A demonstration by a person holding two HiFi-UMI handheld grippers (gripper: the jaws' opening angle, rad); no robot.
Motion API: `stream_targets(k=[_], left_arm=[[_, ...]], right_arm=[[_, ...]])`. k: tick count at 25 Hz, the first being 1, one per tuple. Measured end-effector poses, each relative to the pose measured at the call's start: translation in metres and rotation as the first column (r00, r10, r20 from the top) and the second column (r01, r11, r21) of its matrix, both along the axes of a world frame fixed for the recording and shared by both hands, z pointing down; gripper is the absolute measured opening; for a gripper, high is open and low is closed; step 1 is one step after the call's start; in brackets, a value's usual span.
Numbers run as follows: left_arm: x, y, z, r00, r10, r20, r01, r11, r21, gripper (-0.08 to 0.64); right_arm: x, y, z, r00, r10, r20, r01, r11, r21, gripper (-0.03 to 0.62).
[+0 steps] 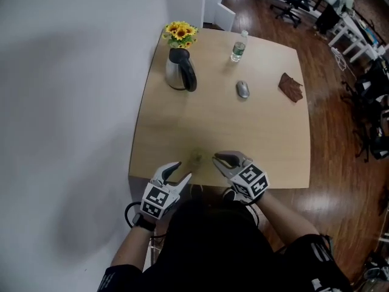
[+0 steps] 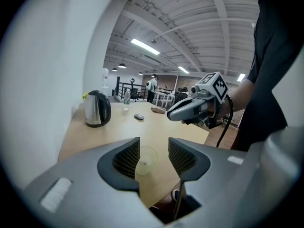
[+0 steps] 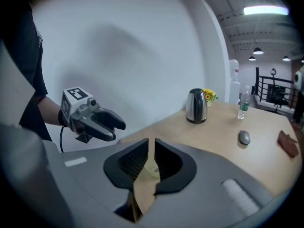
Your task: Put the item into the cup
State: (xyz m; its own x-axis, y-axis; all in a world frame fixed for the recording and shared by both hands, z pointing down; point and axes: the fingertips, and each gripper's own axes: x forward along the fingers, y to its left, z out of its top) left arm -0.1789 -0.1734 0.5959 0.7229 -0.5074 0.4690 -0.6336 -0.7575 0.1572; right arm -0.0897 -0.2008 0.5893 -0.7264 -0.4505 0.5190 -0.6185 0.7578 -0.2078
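Note:
A clear plastic cup (image 1: 196, 157) stands near the table's front edge, between my two grippers. In the left gripper view the cup (image 2: 145, 160) sits just beyond the open jaws of my left gripper (image 2: 153, 152), with a small speck inside it that I cannot make out. My left gripper (image 1: 180, 172) is empty, left of the cup. My right gripper (image 1: 217, 161) is to the cup's right; its jaws (image 3: 151, 158) leave a narrow gap with nothing in it, and the cup (image 3: 155, 170) shows through.
A wooden table (image 1: 267, 163) stands against a white wall. At its far end are a steel kettle (image 1: 180, 69), yellow flowers (image 1: 180, 33), a water bottle (image 1: 239, 47), a grey mouse (image 1: 242, 89) and a brown crumpled thing (image 1: 291, 87). Chairs and desks stand beyond on the wooden floor.

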Motion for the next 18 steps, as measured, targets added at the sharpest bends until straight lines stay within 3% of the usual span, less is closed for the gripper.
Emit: stream_targets(k=[2,9,18], left_arm=[[0.008,0.002,-0.004,1.0,0.024,-0.005,-0.024,1.0,0.013,0.183],[0.052,0.038,-0.026,0.996,0.081,-0.025,-0.08,0.995,0.053,0.183],[0.11,0.146,-0.015,0.997,0.082,0.0,-0.082,0.995,0.052,0.183]], right_arm=[[0.019,0.014,-0.019,0.997,0.051,0.056,-0.052,0.999,0.016,0.009],[0.083,0.08,-0.036,0.964,0.219,0.153,-0.216,0.976,-0.038,0.008],[0.148,0.203,-0.028,0.96,0.217,0.177,-0.217,0.976,-0.022,0.008]])
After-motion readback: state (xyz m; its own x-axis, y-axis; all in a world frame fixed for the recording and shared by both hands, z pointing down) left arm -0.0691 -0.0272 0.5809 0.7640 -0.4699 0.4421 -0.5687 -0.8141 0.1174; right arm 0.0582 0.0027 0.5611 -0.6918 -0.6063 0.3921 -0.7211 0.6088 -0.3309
